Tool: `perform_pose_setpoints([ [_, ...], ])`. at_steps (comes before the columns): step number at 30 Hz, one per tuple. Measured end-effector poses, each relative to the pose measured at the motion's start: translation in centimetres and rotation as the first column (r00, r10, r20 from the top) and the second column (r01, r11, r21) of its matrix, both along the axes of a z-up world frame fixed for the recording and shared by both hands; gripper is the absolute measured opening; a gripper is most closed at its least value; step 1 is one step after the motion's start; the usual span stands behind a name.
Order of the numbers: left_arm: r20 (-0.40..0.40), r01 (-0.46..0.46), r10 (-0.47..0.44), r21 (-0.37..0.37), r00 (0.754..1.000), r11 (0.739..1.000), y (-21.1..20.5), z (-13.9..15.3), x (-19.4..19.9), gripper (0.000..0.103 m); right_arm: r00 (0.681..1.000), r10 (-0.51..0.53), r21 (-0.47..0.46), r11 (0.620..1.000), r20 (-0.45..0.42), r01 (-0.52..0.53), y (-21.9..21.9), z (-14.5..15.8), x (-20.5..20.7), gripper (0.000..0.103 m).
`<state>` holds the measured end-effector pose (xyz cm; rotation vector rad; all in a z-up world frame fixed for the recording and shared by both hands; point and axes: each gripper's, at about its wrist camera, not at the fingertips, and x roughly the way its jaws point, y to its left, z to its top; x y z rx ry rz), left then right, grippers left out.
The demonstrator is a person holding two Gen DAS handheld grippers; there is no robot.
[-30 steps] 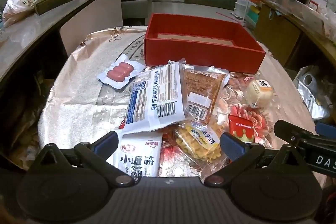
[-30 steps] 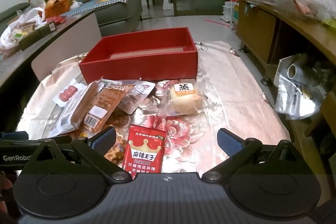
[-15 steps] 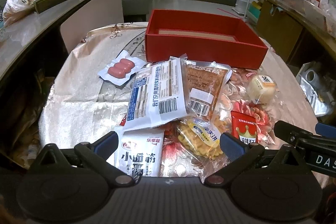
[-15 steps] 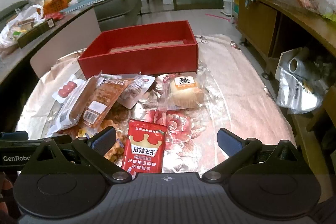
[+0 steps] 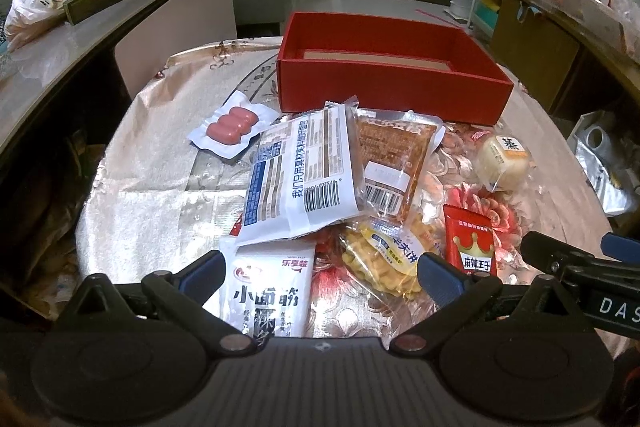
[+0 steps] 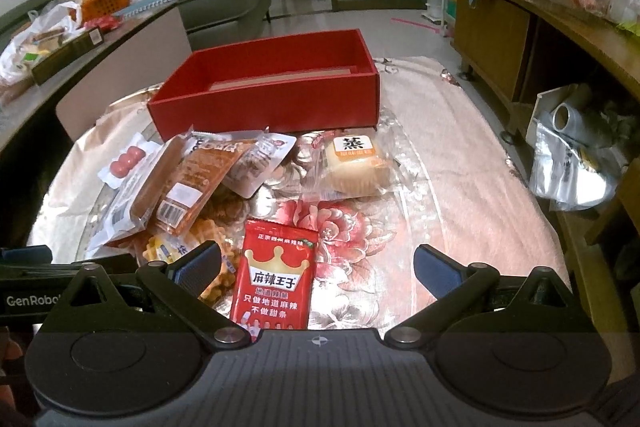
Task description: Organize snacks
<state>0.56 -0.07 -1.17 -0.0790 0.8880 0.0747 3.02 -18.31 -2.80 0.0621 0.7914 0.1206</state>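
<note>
The fingers of the left gripper are spread wide and hold nothing. They hang low over a white snack bag at 6 o'clock in the left view. Just beside it, toward 5 o'clock, lies a clear pack of yellow waffle cookies.

The right gripper is wide open too, and its fingers hold nothing. A red spicy snack packet with a gold crown lies on the table between them, nearer the left one.

Farther out, a big white and blue bag rests partly on an orange-brown pack. A little pack of three pink sausages sits at 10 o'clock. A small wrapped steamed cake lies at 12 o'clock in the right view, just beside the pile.

At the far side of the table stands the red box, open on top. No snacks show inside it.
</note>
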Motion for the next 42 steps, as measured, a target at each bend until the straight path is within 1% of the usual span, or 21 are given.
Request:
perform_pose_setpoints([
  [15,-0.013,0.003,-0.003,0.02,1.0,1.0,-0.3,-0.2,0.1,0.096,1.0,0.009,-0.006,1.0,-0.022,-0.009,0.2,-0.3,0.1,0.103],
  [23,-0.025,0.01,-0.009,0.018,1.0,1.0,0.0,-0.5,0.0,0.095,0.999,0.021,-0.006,1.0,-0.041,-0.021,0.5,-0.6,0.3,0.103],
  [28,-0.044,0.014,-0.014,0.008,0.999,1.0,0.5,-1.0,-0.1,0.095,0.997,0.045,-0.008,0.999,-0.059,-0.045,0.7,-0.8,0.4,0.103],
  [33,-0.048,-0.031,0.03,-0.022,0.998,0.999,1.9,-1.0,0.1,0.095,0.994,0.061,0.005,0.998,-0.091,-0.061,0.9,-1.3,0.8,0.103],
  [37,-0.074,-0.066,0.063,-0.042,0.995,0.997,3.0,-1.3,0.6,0.095,0.992,0.068,0.015,0.998,-0.108,-0.067,0.8,-1.5,1.1,0.103],
  [42,-0.097,-0.097,0.093,-0.043,0.991,0.994,4.3,-1.7,0.5,0.095,0.986,0.077,0.021,0.997,-0.149,-0.075,0.6,-2.2,1.5,0.103],
])
